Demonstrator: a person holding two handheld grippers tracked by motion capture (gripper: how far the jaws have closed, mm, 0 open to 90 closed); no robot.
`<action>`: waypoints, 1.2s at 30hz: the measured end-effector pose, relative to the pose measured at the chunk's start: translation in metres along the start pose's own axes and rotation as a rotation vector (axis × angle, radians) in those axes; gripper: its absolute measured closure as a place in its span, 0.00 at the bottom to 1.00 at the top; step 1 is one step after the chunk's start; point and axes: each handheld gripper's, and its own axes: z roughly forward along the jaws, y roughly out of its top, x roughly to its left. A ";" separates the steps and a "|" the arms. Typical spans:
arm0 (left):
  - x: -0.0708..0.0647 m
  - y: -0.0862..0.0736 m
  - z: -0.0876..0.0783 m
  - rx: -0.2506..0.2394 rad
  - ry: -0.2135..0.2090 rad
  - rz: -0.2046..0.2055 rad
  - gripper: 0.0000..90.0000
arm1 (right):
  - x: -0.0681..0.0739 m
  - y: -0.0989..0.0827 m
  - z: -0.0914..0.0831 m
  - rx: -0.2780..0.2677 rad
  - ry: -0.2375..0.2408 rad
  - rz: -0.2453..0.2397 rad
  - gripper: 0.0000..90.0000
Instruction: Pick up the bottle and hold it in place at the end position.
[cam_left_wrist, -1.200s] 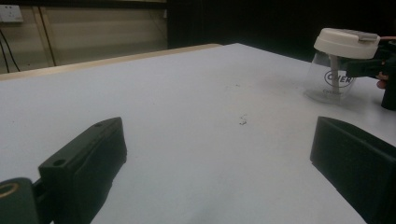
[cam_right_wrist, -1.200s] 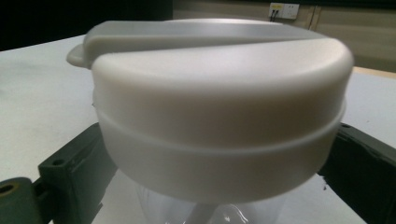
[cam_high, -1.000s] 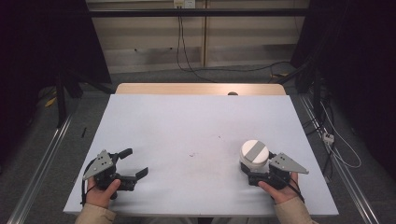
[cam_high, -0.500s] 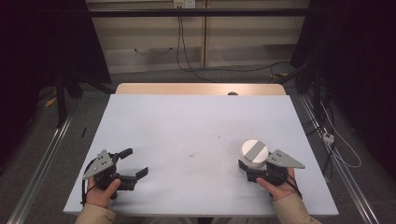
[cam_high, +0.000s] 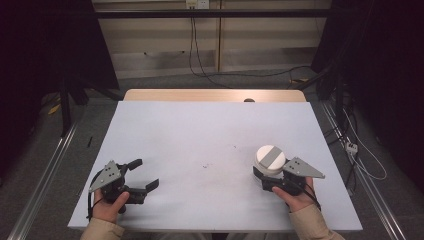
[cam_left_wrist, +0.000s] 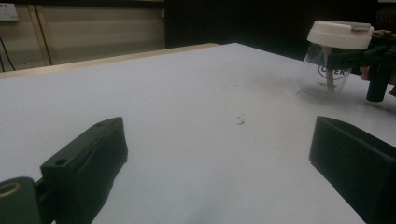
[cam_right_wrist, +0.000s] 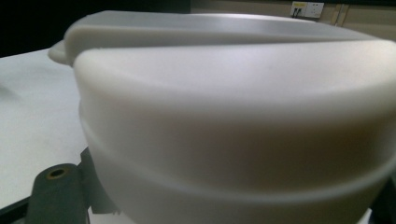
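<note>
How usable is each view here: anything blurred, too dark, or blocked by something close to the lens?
High view: sharp, the table evenly lit, surroundings dark. Left gripper view: its own fingers soft and dim up close, the lidded cup farther off readable. Right gripper view: the cup's white lid sits against the lens, blurred, covering most of the frame.
</note>
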 end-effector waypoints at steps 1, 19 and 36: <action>0.000 0.000 0.000 0.000 0.000 -0.001 0.04 | 0.001 0.001 0.001 -0.003 -0.004 0.002 0.21; 0.001 0.000 0.001 0.002 0.000 0.008 0.04 | 0.009 0.013 0.028 -0.009 0.011 0.006 0.21; 0.001 -0.001 0.001 0.003 -0.001 0.010 0.04 | 0.012 0.021 0.047 0.000 0.004 -0.003 0.21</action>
